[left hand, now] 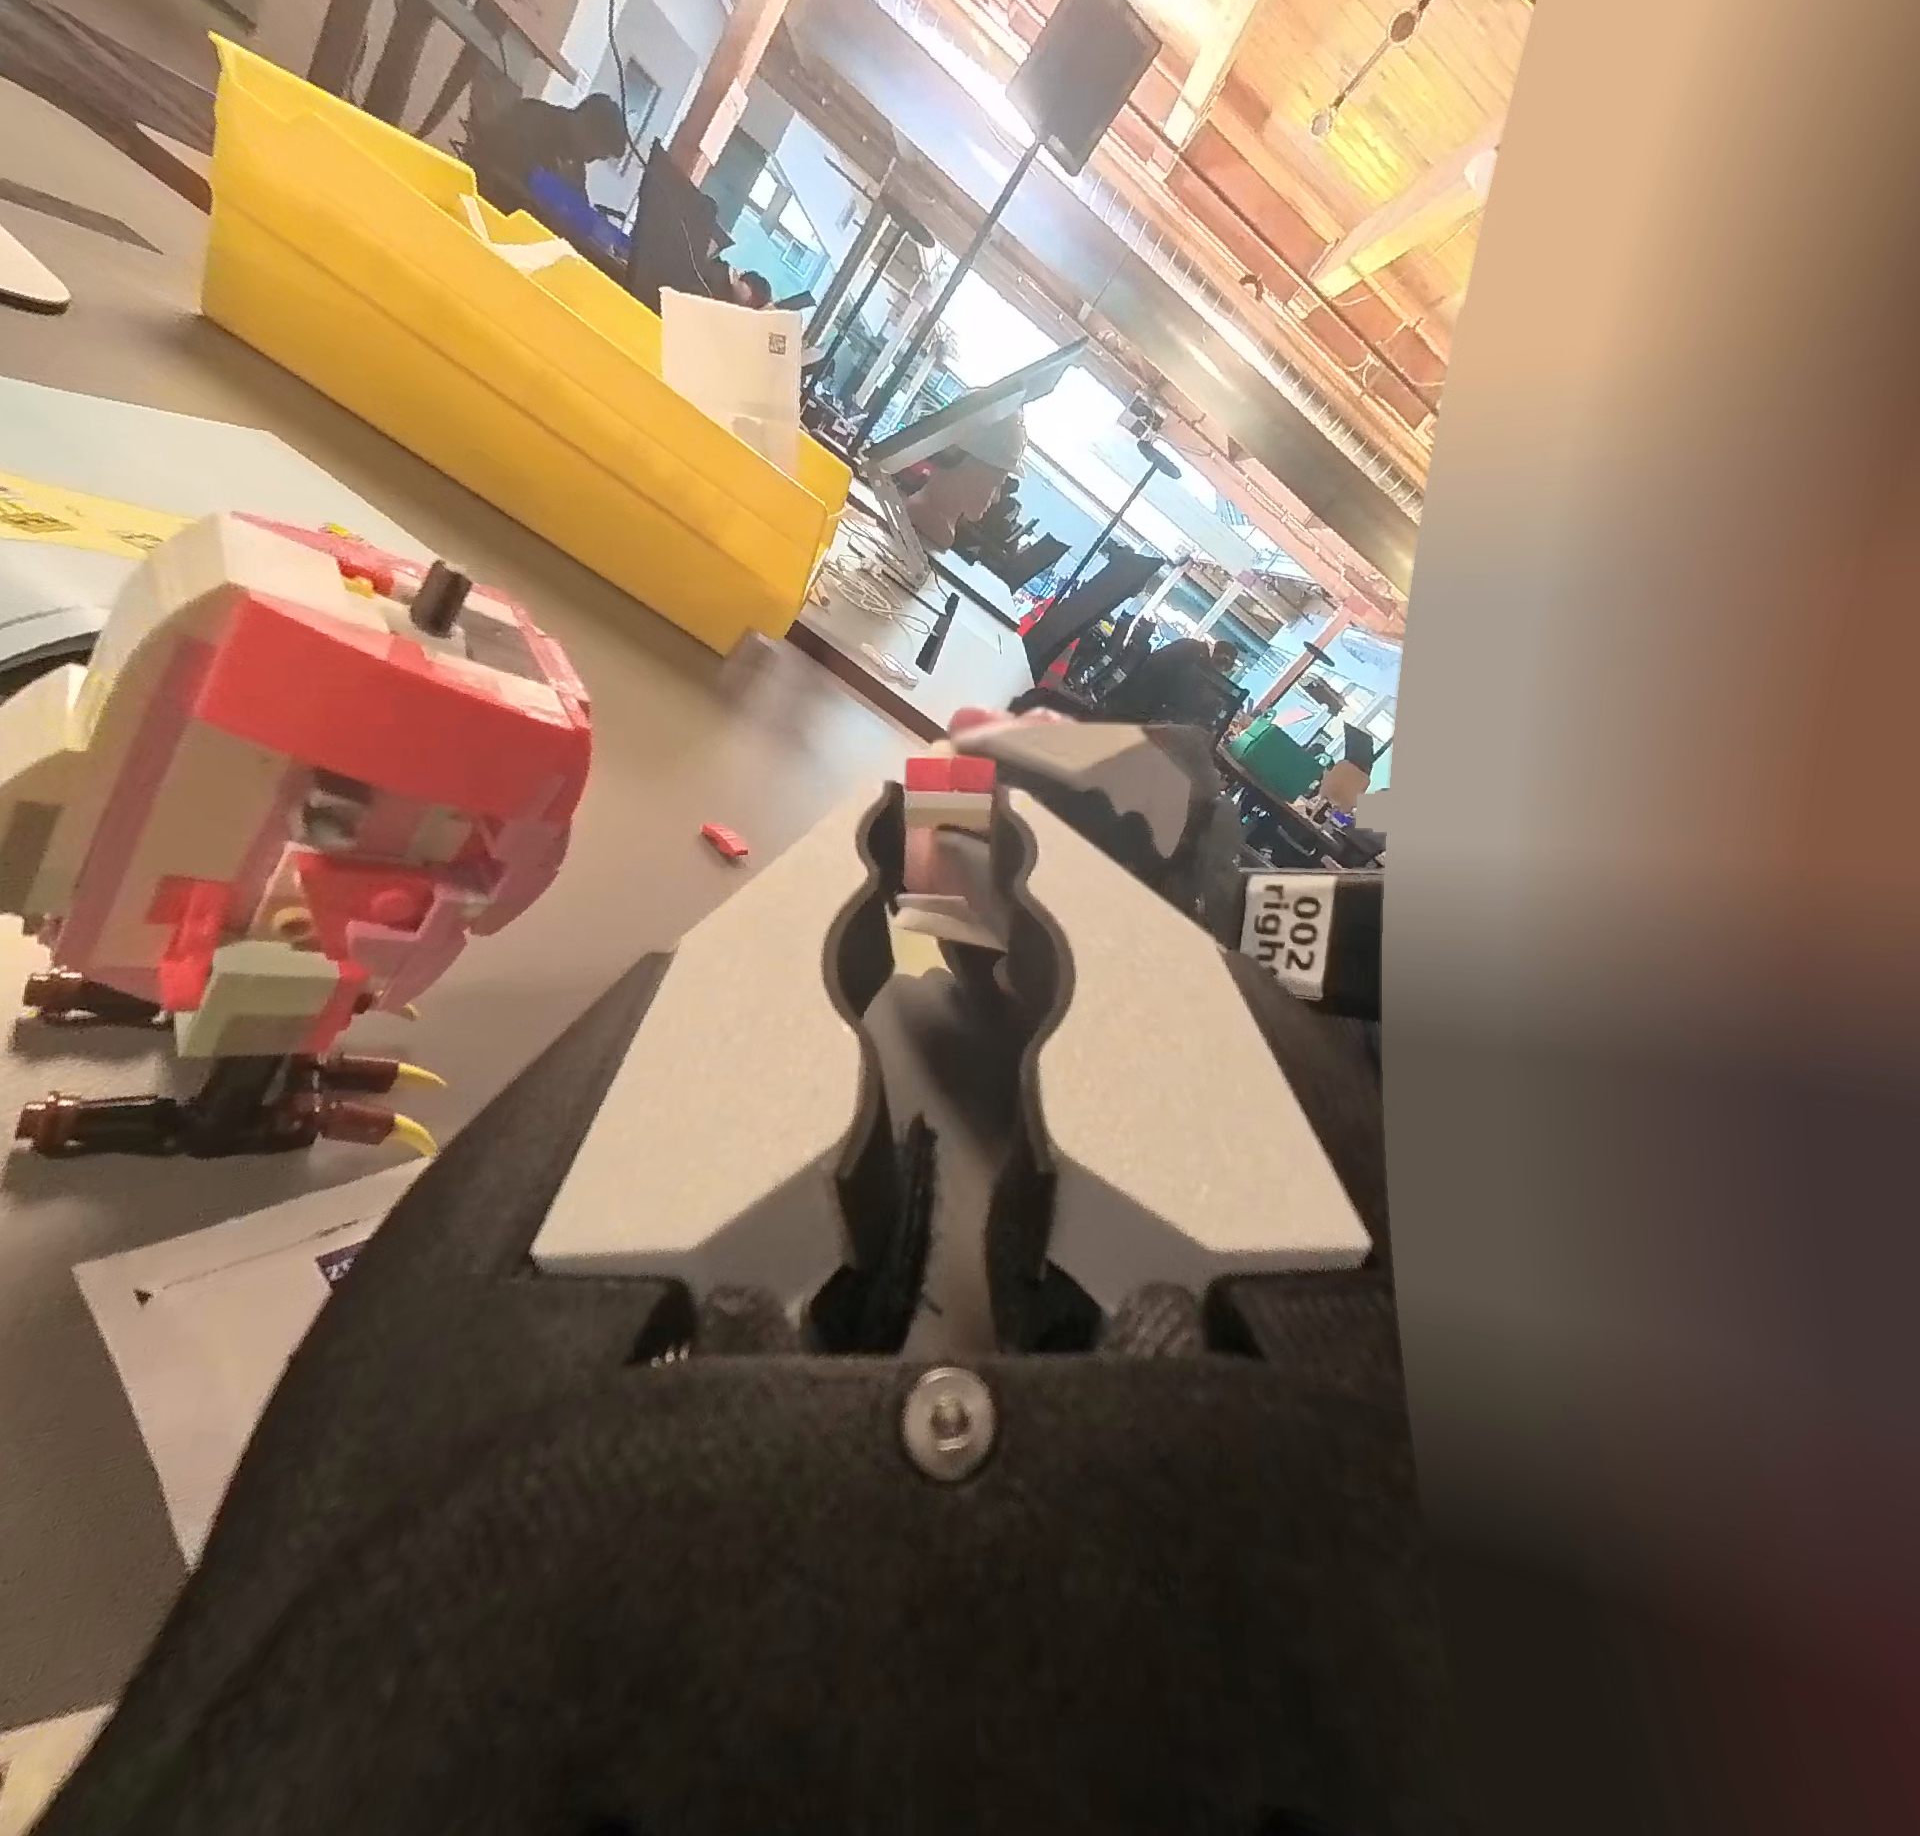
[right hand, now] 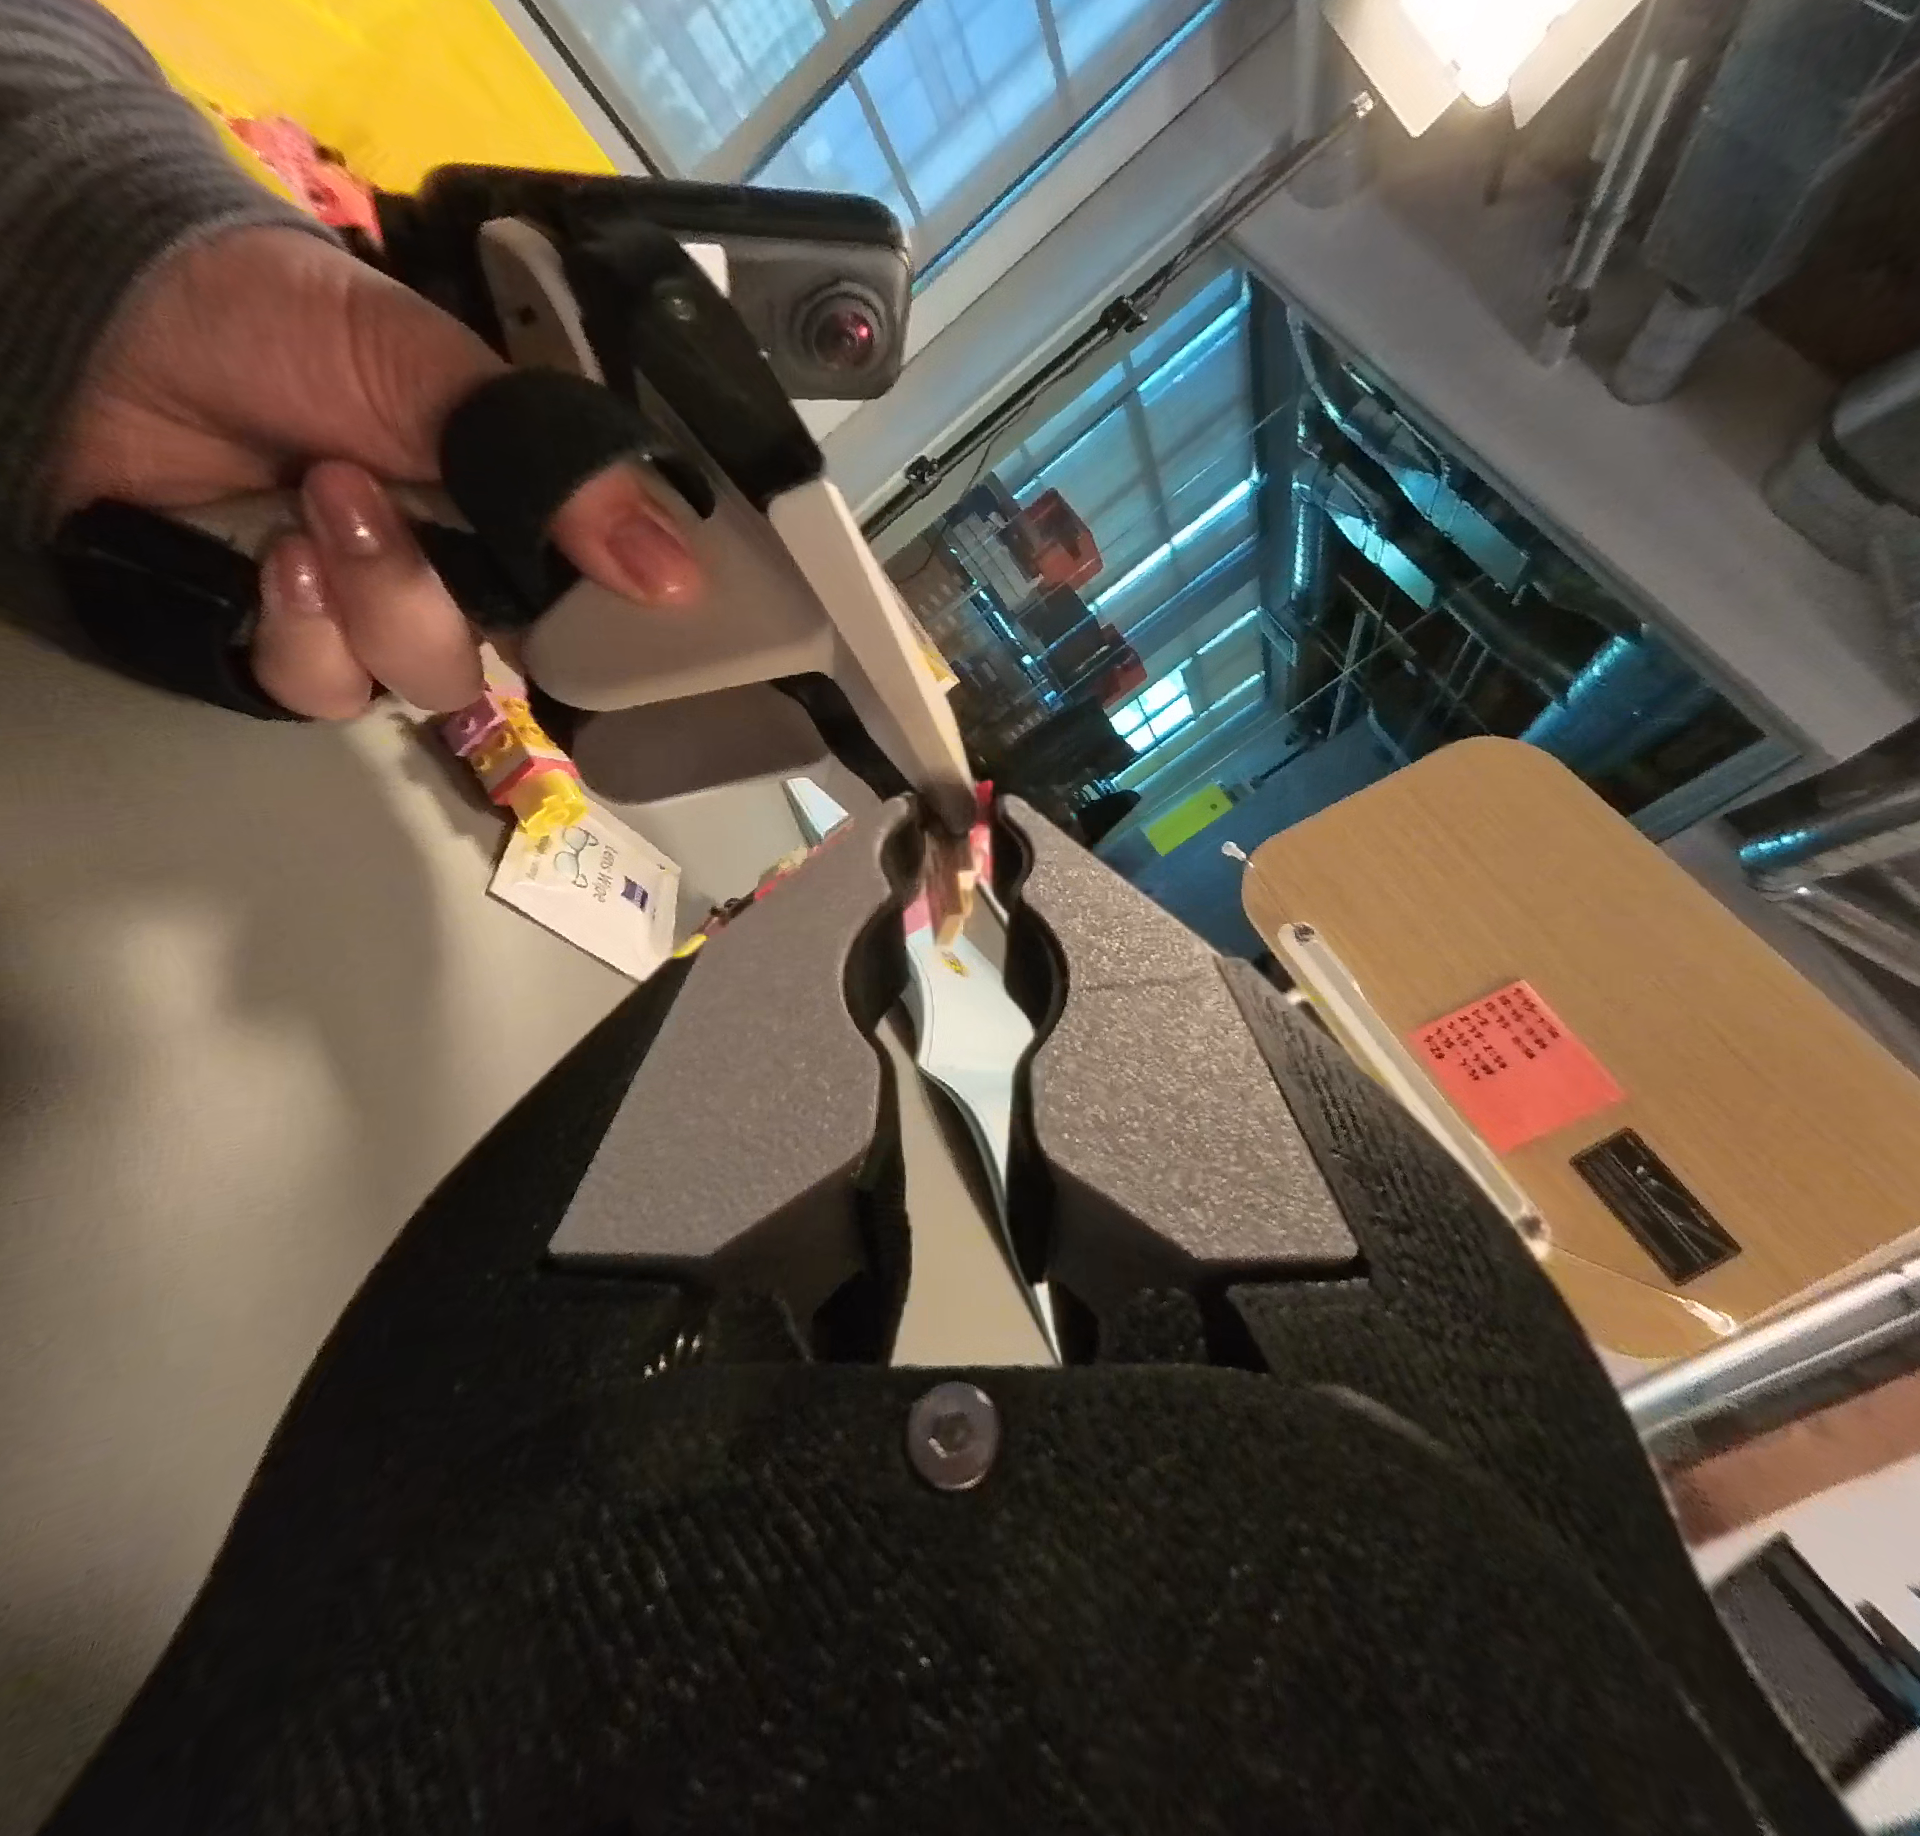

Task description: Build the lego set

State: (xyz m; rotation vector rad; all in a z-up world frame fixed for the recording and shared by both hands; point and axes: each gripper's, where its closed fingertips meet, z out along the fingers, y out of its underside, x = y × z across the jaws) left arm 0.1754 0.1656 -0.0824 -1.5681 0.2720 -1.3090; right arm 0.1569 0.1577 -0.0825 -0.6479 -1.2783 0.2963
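A small red, white and pink brick assembly (left hand: 943, 830) sits pinched between the tips of the left hand-held gripper (left hand: 943, 820), while the right hand-held gripper (right hand: 948, 841) grips it from the other side, both raised above the bench (left hand: 644, 747). Nearby stand a red-and-pink brick creature (left hand: 312, 830), a loose red piece (left hand: 724, 839) and a yellow bin (left hand: 499, 373), in a workshop with tall windows.
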